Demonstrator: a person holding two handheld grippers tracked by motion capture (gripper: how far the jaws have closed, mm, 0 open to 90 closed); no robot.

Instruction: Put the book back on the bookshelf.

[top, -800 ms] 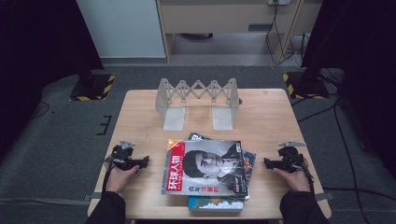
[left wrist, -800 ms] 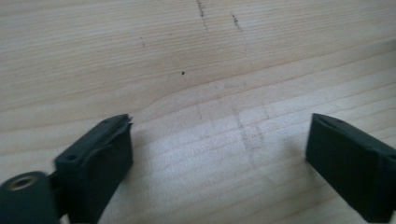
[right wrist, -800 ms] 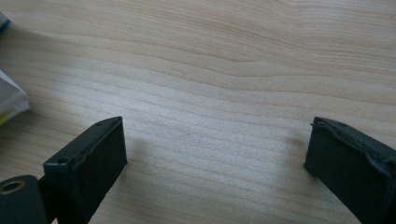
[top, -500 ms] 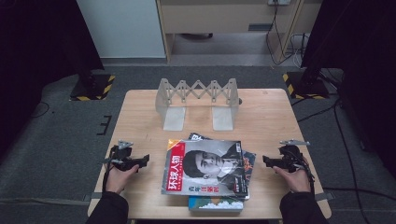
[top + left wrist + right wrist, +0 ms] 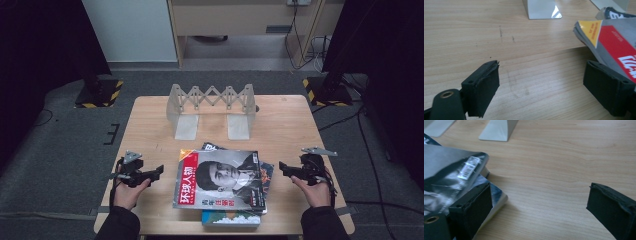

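Note:
A stack of magazines (image 5: 222,177) lies at the front middle of the wooden table (image 5: 290,120); the top one has a red title band and a portrait on its cover. To the left of the stack, my left gripper (image 5: 159,171) is open and points right at it. In the left gripper view the jaws (image 5: 541,87) stand wide apart over bare wood, with the magazine's corner (image 5: 614,42) just beyond the right jaw. On the stack's other side, my right gripper (image 5: 283,167) is open and points left. Its gap (image 5: 541,210) holds nothing, and the magazine's edge (image 5: 446,175) lies beside the left jaw.
A pale folding book rack (image 5: 212,97) on two flat feet stands at the back middle of the table. One foot (image 5: 541,8) shows in the left gripper view, another foot (image 5: 499,128) in the right gripper view. A teal-covered book (image 5: 230,218) sticks out under the stack.

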